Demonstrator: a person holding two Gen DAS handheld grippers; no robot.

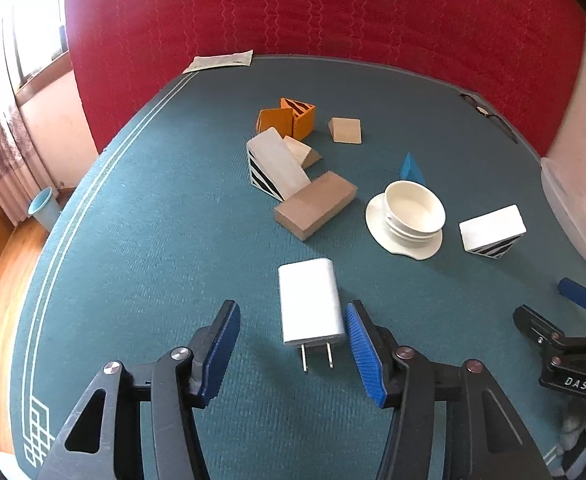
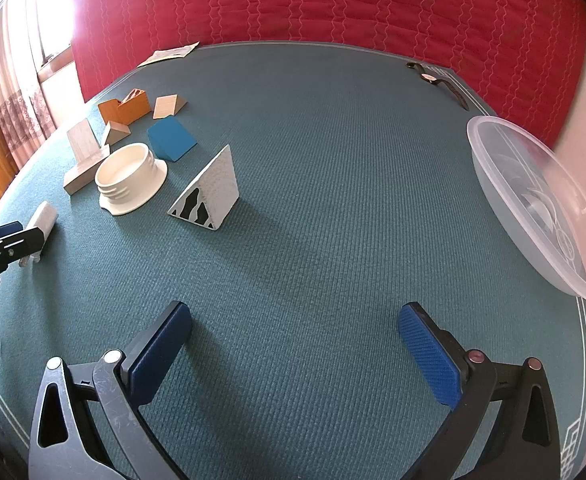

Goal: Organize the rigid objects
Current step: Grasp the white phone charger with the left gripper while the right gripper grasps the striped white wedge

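A white USB charger point(image 1: 310, 302) lies flat on the teal table mat point(image 1: 153, 240), prongs toward me. My left gripper point(image 1: 293, 320) is open around it, the right pad close to its side, the left pad apart. My right gripper point(image 2: 293, 324) is open and empty over bare mat; it also shows at the right edge of the left wrist view point(image 1: 573, 300). Wooden, orange, white-striped and blue blocks lie scattered: a tan brick point(image 1: 315, 205), a white striped wedge point(image 2: 209, 194), a blue wedge point(image 2: 171, 138). A white threaded cap point(image 1: 411, 216) stands open side up.
A clear plastic bowl point(image 2: 541, 196) sits at the mat's right edge. A wristwatch point(image 2: 433, 78) and a paper point(image 1: 221, 60) lie at the far edge by the red quilted backing. The table drops off to the left, with a floor bin point(image 1: 45, 206) below.
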